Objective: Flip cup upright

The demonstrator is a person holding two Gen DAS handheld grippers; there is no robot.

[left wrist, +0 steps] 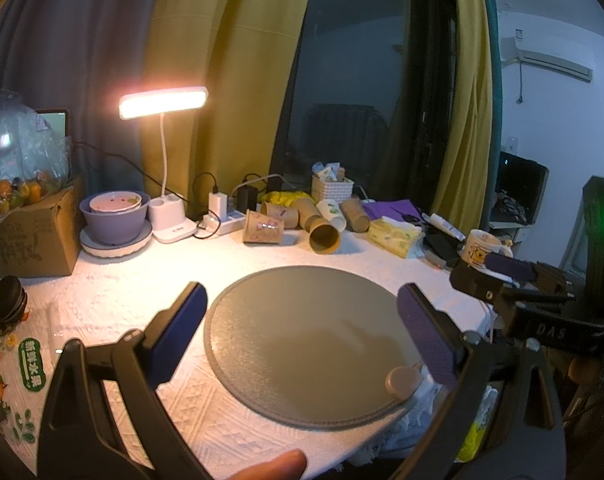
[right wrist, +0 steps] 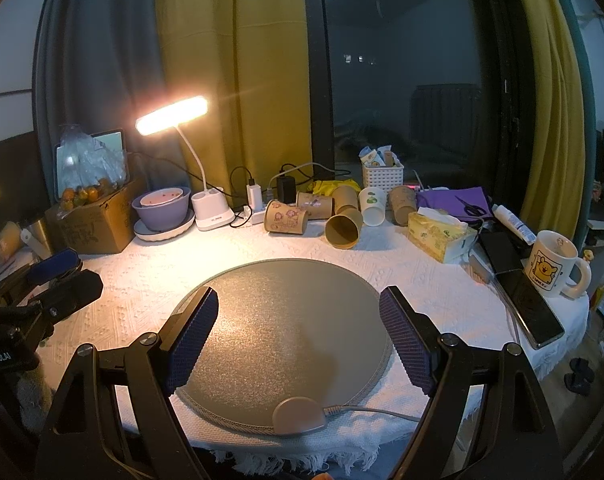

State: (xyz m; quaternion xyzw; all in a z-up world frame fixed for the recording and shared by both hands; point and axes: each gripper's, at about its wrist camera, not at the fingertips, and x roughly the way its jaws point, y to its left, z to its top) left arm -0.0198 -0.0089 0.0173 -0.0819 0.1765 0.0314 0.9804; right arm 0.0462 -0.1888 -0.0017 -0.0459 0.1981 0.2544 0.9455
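Observation:
Several brown paper cups lie on their sides at the back of the table; one with its open mouth toward me (left wrist: 324, 236) (right wrist: 343, 229), one with cartoon prints (left wrist: 262, 228) (right wrist: 285, 217). A white paper cup (right wrist: 372, 201) lies among them. A white mug with a yellow bear (right wrist: 550, 263) (left wrist: 478, 249) stands upright at the right. My left gripper (left wrist: 302, 336) is open and empty over the round grey mat (left wrist: 302, 344). My right gripper (right wrist: 299, 336) is open and empty over the same mat (right wrist: 285, 320).
A lit desk lamp (right wrist: 173, 116), a purple bowl on a plate (right wrist: 162, 210), a cardboard box (right wrist: 97, 224), a white basket (right wrist: 383, 176), a tissue pack (right wrist: 438, 236) and phones (right wrist: 526, 300) ring the mat. A small mat controller (right wrist: 299, 416) with cable sits at the front edge.

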